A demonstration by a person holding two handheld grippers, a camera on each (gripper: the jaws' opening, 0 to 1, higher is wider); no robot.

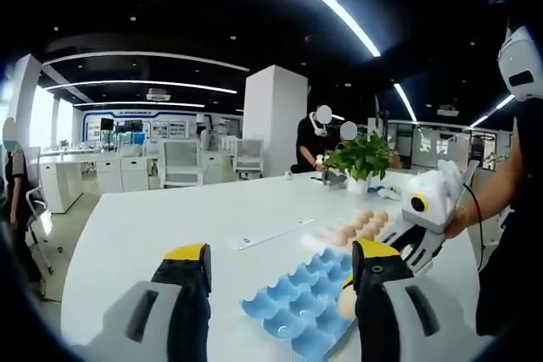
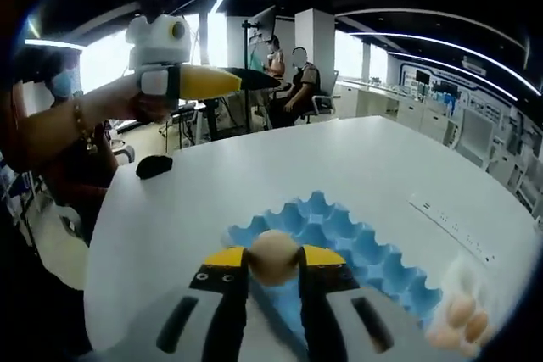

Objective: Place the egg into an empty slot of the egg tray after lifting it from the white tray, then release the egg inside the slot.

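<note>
Between my right gripper's (image 2: 272, 265) yellow-tipped jaws sits the egg (image 2: 272, 256), clamped from both sides and held over the near edge of the blue egg tray (image 2: 356, 239). From the right gripper view the tray's cups nearest me look empty, and at the lower right lies a blurred cluster of eggs (image 2: 462, 320); I cannot tell what they rest on. That view also catches my left gripper (image 2: 233, 80) up at the left, held in a hand (image 2: 127, 106) with a bracelet on the wrist, well above the white table (image 2: 339, 158).

Seen from the left gripper view, my left jaws stand wide apart with nothing between them (image 1: 280, 262), raised over the table with the blue tray beyond them. This view shows what the other does not: a row of eggs (image 1: 361, 225) lying just past the tray's far side, a potted plant (image 1: 363, 158) farther back, and my right gripper (image 1: 420, 222) reaching in from the right, low beside the tray. Seated people show in the background.
</note>
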